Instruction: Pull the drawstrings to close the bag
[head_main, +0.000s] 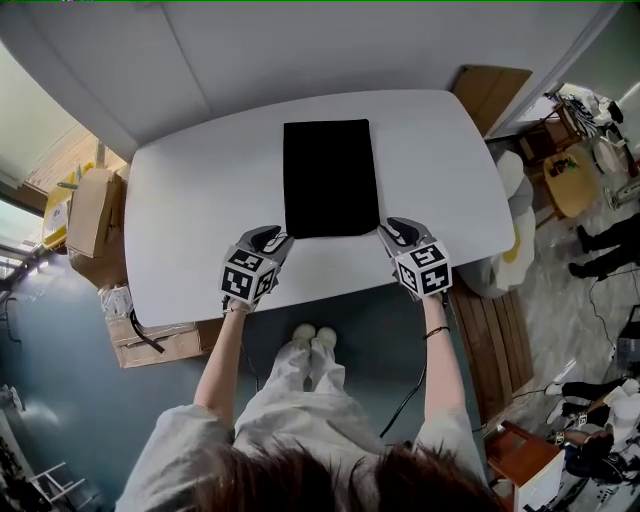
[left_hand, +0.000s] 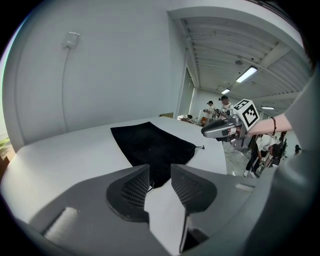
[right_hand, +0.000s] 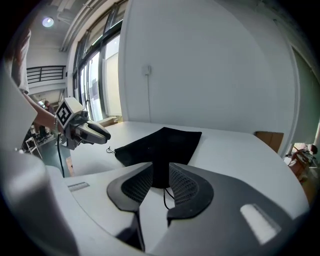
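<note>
A black drawstring bag (head_main: 330, 178) lies flat on the white table (head_main: 200, 200), its mouth end toward me. My left gripper (head_main: 274, 240) sits at the bag's near left corner and my right gripper (head_main: 391, 230) at its near right corner. In the left gripper view the jaws (left_hand: 160, 172) stand apart, with the bag's corner (left_hand: 159, 172) showing through the gap. In the right gripper view the jaws (right_hand: 161, 172) also stand apart; a thin black drawstring (right_hand: 165, 196) lies loose on the table between them, not pinched. The other drawstring's knot (right_hand: 109, 150) lies by the left gripper (right_hand: 87, 131).
Cardboard boxes (head_main: 95, 215) stand off the table's left edge. A wooden pallet (head_main: 495, 340) and a white chair (head_main: 515, 240) are off its right edge. The table's near edge runs just below both grippers. People stand far back in the room (left_hand: 223, 107).
</note>
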